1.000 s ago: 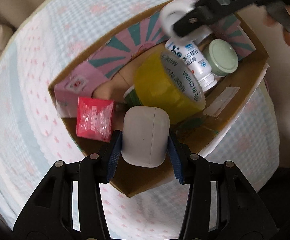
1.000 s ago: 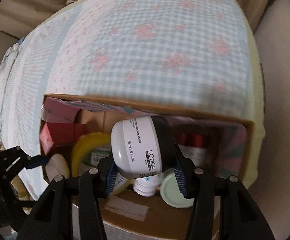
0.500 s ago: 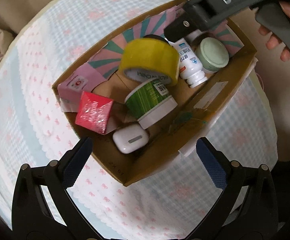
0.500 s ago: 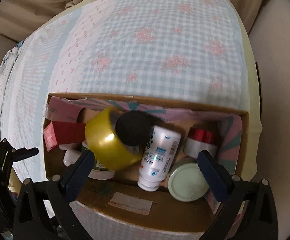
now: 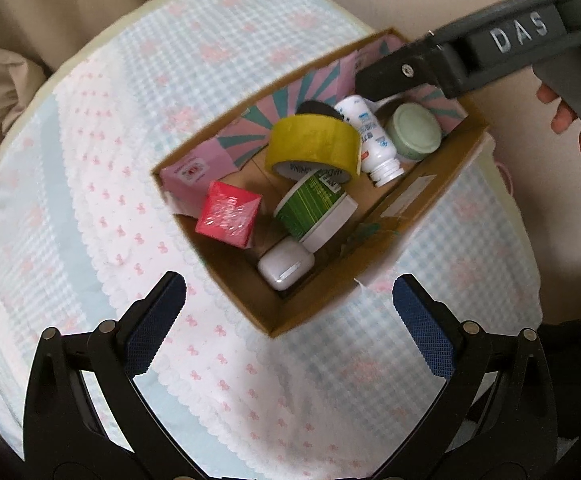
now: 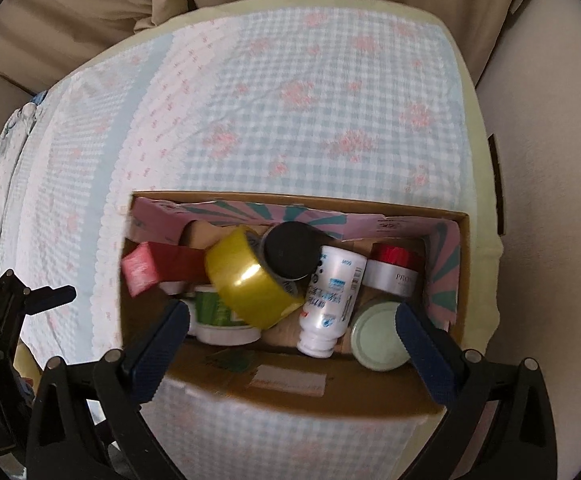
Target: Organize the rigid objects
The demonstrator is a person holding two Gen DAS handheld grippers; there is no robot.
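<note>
A cardboard box (image 5: 314,308) (image 6: 290,392) stands on a checked bedspread and holds several items. In it lie a white earbud case (image 5: 286,266), a green-labelled tub (image 5: 314,208) (image 6: 218,312), a yellow tape roll (image 5: 314,144) (image 6: 246,280), a black-capped jar (image 6: 290,250), a white bottle (image 5: 374,140) (image 6: 330,304), a pale green lid (image 5: 414,132) (image 6: 378,344) and a red packet (image 5: 228,214) (image 6: 142,270). My left gripper (image 5: 290,320) hangs open above the box's near corner, nothing between its pads. My right gripper (image 6: 292,344) is open over the box's front wall, holding nothing.
A red-capped jar (image 6: 390,270) and a pink carton (image 5: 194,172) also sit in the box. The bedspread (image 6: 290,100) stretches bare beyond the box. Beige fabric (image 6: 70,32) lies past its far edge. A person's fingers (image 5: 570,116) hold the right gripper's handle.
Both grippers opened wide and rose. The left one let go of the white earbud case, the right one of the black-capped jar; both now lie in the box.
</note>
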